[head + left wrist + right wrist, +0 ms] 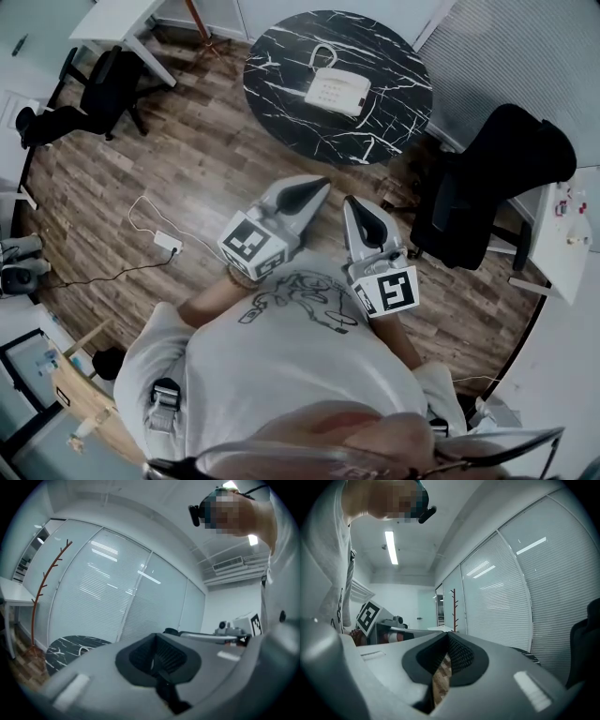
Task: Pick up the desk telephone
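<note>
A white desk telephone (336, 92) with a coiled cord sits on a round black marble table (281, 56) at the top of the head view. Both grippers are held close to the person's chest, well short of the table. My left gripper (319, 184) is shut and empty, tips pointing toward the table. My right gripper (354, 202) is shut and empty beside it. In the left gripper view my left gripper (153, 660) has its jaws together, and the table edge (70, 649) shows low left. In the right gripper view my right gripper (446, 654) also has its jaws together.
A black office chair (497, 178) stands right of the table and another chair (98, 89) stands at the upper left. A power strip and cable (167, 242) lie on the wood floor. A white desk (567, 234) is at the right edge. A coat stand (42, 590) stands by the blinds.
</note>
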The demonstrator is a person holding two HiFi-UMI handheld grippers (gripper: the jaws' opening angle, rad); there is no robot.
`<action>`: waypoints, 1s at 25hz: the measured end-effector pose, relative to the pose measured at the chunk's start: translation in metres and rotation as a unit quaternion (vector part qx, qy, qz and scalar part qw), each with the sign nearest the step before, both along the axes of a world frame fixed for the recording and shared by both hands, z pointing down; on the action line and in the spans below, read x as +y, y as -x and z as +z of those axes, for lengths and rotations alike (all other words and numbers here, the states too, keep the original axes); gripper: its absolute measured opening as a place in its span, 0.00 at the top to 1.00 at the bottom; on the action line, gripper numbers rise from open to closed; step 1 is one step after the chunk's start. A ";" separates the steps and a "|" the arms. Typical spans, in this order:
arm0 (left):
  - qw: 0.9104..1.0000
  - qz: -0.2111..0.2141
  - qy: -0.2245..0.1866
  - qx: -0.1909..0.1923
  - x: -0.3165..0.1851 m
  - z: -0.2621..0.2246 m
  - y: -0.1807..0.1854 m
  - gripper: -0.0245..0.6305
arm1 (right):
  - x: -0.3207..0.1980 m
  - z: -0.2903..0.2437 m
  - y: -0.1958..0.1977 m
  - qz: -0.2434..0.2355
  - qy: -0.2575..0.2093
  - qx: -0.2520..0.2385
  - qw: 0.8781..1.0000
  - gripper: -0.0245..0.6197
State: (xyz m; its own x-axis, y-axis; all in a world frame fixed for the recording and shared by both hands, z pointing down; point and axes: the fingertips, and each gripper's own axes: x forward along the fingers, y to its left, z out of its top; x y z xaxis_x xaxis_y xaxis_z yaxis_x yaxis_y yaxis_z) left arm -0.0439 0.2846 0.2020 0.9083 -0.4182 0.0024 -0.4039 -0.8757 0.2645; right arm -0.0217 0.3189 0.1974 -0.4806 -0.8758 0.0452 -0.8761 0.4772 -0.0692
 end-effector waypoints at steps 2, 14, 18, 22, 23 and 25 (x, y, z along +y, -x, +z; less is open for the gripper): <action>1.000 0.002 0.000 0.001 -0.022 -0.001 -0.005 0.96 | -0.021 0.000 -0.006 0.004 0.001 0.001 1.000 0.95; 0.999 0.033 0.011 -0.004 -0.170 0.002 -0.036 0.96 | -0.170 0.003 -0.036 0.036 0.011 -0.003 0.999 0.95; 0.999 0.038 0.016 -0.005 -0.223 0.003 -0.037 0.96 | -0.223 0.001 -0.037 0.041 0.013 -0.001 0.999 0.95; 0.999 0.045 0.017 0.000 -0.270 0.001 -0.037 0.96 | -0.271 0.001 -0.036 0.047 0.018 0.002 0.999 0.95; 0.999 0.045 0.016 0.001 -0.279 0.000 -0.036 0.96 | -0.281 0.001 -0.035 0.048 0.018 0.002 0.999 0.95; 0.999 0.046 0.018 0.003 -0.297 -0.001 -0.033 0.96 | -0.299 0.001 -0.032 0.049 0.020 0.004 0.999 0.95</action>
State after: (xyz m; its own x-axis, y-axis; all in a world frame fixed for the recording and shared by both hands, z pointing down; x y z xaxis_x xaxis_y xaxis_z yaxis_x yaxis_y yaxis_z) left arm -0.0105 -0.0124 0.2009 0.9432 -0.3321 0.0098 -0.3197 -0.8992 0.2986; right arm 0.0105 0.0198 0.1983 -0.3918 -0.9161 0.0853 -0.9192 0.3857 -0.0793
